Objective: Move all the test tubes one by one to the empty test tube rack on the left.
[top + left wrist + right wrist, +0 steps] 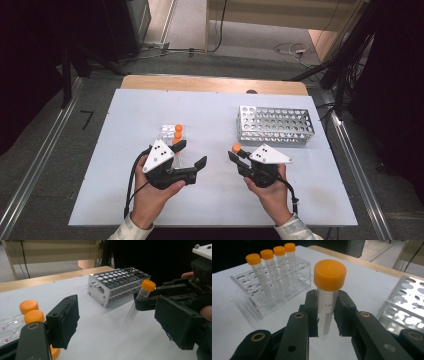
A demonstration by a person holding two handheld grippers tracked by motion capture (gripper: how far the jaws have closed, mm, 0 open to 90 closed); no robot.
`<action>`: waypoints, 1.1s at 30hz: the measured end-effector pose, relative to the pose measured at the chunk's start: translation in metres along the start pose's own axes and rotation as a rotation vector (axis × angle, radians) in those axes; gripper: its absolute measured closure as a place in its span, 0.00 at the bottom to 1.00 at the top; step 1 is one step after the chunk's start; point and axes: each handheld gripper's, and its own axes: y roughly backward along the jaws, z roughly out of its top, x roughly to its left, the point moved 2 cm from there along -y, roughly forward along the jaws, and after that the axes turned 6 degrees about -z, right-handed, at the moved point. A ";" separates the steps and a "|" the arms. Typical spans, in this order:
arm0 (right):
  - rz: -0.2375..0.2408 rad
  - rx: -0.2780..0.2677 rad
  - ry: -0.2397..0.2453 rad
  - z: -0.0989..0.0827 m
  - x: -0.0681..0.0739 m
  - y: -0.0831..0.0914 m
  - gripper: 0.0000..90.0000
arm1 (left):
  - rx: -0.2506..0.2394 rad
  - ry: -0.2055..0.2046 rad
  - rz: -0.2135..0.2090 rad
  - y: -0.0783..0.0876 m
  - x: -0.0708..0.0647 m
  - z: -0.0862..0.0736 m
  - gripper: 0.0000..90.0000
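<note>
My right gripper [325, 317] is shut on a clear tube with an orange cap [329, 275], held upright just below the cap. In the high view this right gripper [239, 156] is right of centre, above the white mat, and the tube's cap [236, 148] shows at its tip. My left gripper [191, 153] stands open with nothing between its pads, beside a clear plastic rack [170, 134] of orange-capped tubes. From the left gripper [120, 325], the held tube [143, 293] hangs tilted in the other gripper's jaws in front of the metal rack [117, 285].
A perforated metal rack [275, 125] stands empty at the back right of the white mat [125, 200]. The clear rack [269, 287] holds several capped tubes in a row. A wooden table edge [210, 84] runs along the back, and cables lie on the floor beyond.
</note>
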 end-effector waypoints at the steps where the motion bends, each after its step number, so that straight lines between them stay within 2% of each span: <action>1: 0.006 0.003 0.007 -0.001 0.002 -0.001 0.80 | 0.006 -0.004 -0.002 -0.001 -0.001 -0.001 0.22; 14: 0.044 0.030 0.033 -0.006 0.018 -0.007 0.80 | 0.036 -0.017 -0.032 -0.011 -0.012 -0.008 0.24; 20: 0.071 0.042 0.046 -0.008 0.029 -0.009 0.80 | 0.051 -0.030 -0.033 -0.016 -0.015 -0.013 0.25; 28: 0.111 0.043 0.070 -0.008 0.044 -0.010 0.80 | 0.051 -0.028 -0.042 -0.020 -0.018 -0.017 0.31; 33: 0.130 0.043 0.073 -0.008 0.050 -0.010 0.80 | 0.073 -0.035 -0.051 -0.023 -0.020 -0.021 0.38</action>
